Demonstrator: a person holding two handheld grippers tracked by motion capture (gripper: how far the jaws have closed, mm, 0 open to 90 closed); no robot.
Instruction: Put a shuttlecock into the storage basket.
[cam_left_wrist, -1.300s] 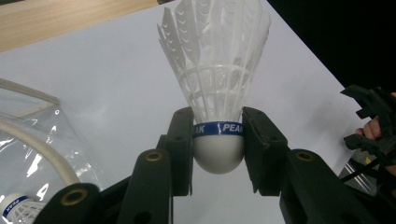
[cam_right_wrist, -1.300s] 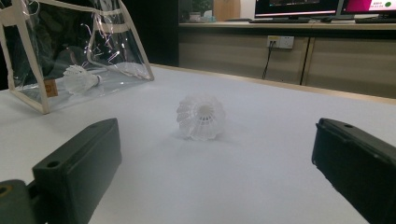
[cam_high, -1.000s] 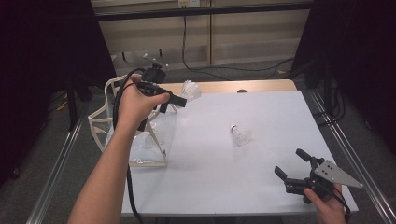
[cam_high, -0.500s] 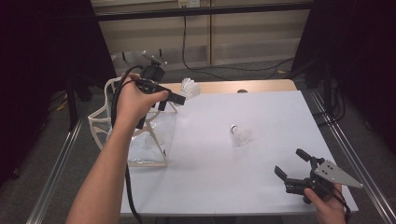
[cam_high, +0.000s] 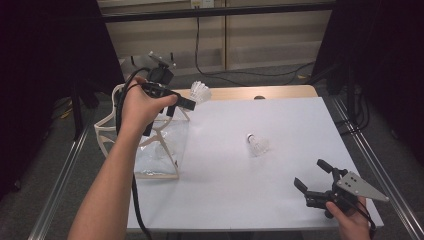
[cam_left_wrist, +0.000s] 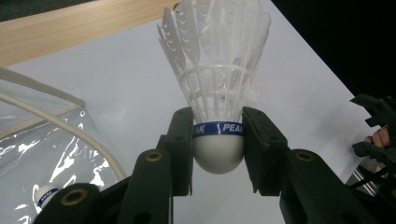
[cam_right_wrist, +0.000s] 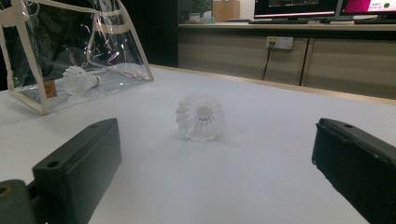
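While the left gripper (cam_high: 192, 104), at upper left, clamps a shuttlecock (cam_left_wrist: 217, 88) by its cork beside the clear bag (cam_high: 159, 150), dropping it in seems next; the right gripper (cam_high: 314, 181) rests with jaws apart, lower right.

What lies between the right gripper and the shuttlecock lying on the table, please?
Nothing: in the right gripper view, bare white table runs from the open right gripper to the shuttlecock. The high view shows the same gap.

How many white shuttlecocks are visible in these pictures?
3. One white feathered shuttlecock is clamped between the left gripper fingers; one lies on the white table; one lies inside the clear plastic bag. More may be hidden there.
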